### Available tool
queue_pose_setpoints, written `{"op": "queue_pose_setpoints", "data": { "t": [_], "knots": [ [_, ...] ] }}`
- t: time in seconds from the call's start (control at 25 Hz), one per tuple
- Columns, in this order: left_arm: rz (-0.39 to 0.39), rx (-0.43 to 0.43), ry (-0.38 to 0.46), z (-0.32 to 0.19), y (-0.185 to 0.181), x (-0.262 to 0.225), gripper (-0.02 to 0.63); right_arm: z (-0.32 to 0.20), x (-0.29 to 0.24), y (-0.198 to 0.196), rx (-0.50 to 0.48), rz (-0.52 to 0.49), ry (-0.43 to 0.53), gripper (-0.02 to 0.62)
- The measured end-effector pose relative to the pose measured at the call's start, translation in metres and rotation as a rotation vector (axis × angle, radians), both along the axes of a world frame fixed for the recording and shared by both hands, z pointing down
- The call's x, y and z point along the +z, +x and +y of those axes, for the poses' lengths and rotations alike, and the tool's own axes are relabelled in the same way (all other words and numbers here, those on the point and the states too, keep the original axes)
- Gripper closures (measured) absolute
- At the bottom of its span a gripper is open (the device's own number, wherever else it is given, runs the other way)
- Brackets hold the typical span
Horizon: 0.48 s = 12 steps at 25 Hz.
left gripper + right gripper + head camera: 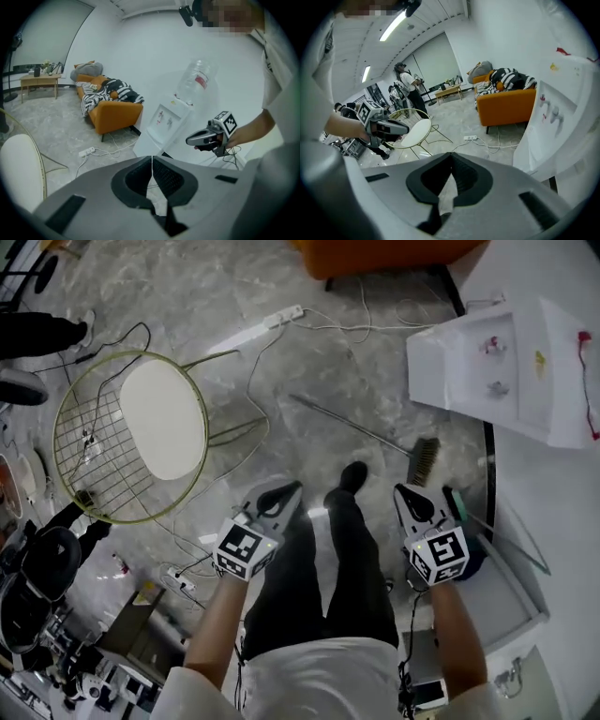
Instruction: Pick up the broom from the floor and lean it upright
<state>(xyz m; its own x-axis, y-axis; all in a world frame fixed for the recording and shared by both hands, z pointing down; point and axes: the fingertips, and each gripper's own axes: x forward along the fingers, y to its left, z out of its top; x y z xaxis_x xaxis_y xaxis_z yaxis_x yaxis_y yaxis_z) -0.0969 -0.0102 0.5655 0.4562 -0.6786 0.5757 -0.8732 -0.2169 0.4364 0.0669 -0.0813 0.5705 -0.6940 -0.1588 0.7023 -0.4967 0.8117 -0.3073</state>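
Observation:
The broom (375, 435) lies flat on the marble floor, its thin handle running up-left and its bristle head (424, 461) toward the right, just ahead of the person's feet. My left gripper (284, 491) hangs above the floor, left of the broom head, with its jaws shut and nothing in them (152, 161). My right gripper (404, 491) hovers just short of the bristle head, clear of it. Its jaws are shut and hold nothing (451, 157). Neither gripper view shows the broom.
A white water dispenser (487, 362) stands at the right, close to the broom head. A gold wire chair (164, 418) with a white seat is at the left. A power strip (281, 315) and cables lie beyond the handle. An orange sofa (375, 254) is at the back.

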Motion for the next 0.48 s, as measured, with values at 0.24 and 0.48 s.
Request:
{"op": "queue_pose_setpoints", "data": {
  "t": [0.24, 0.48],
  "knots": [
    [0.007, 0.004, -0.04, 0.005, 0.007, 0.088, 0.595, 0.005, 0.095, -0.005, -0.021, -0.006, -0.022, 0.595],
    [-0.001, 0.008, -0.062, 0.003, -0.001, 0.183, 0.595, -0.006, 0.192, -0.006, -0.016, -0.034, -0.044, 0.595]
  ]
}}
